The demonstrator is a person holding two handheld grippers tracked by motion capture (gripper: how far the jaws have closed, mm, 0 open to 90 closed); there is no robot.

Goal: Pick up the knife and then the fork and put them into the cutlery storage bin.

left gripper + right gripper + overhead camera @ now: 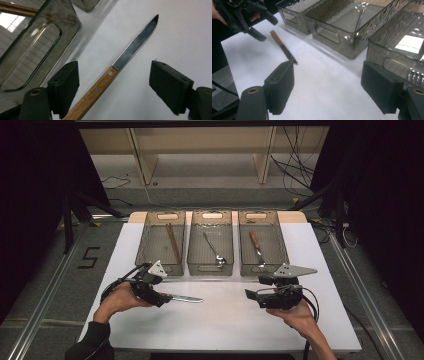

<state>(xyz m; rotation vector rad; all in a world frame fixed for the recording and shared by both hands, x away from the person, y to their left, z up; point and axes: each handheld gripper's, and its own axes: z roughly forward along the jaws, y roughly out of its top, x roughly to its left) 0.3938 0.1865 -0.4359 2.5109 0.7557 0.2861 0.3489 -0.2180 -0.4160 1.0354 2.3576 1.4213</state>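
Bins hold chopsticks (173,242), spoon (215,251), fork (257,250); both tongs (167,298) (248,294) spread, knife (186,298) unpinched.

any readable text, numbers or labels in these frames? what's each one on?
"5": black tape figure on the grey floor left of the table, high view.
No other text: nothing readable on the knife, the three trays or the grippers.
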